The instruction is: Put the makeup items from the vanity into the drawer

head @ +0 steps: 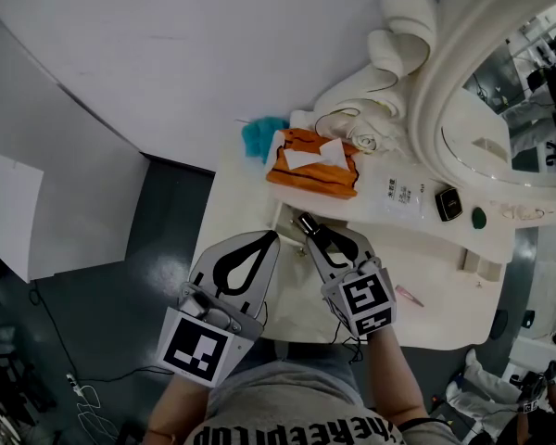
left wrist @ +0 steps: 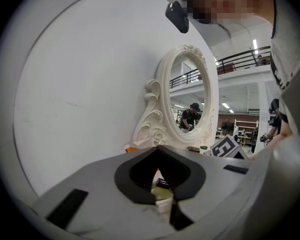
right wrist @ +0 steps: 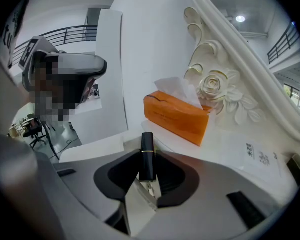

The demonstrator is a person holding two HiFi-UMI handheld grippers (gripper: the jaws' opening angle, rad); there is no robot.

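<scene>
Two grippers hover over the white vanity (head: 246, 197). The right gripper (right wrist: 147, 153) clamps a black lipstick tube with a gold band (right wrist: 147, 143) near the orange tissue box (right wrist: 176, 117). The left gripper (left wrist: 157, 147) has its jaws closed together, empty.

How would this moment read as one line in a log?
right gripper: shut on lipstick | left gripper: shut, empty | lipstick: above open drawer | tissue box: on vanity

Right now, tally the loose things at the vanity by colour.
Black: 2, lipstick, small case
Orange: 1, tissue box
Teal: 1, fluffy item
Green: 1, round item
Pink: 1, slim item
White: 1, packet
Total: 7
</scene>
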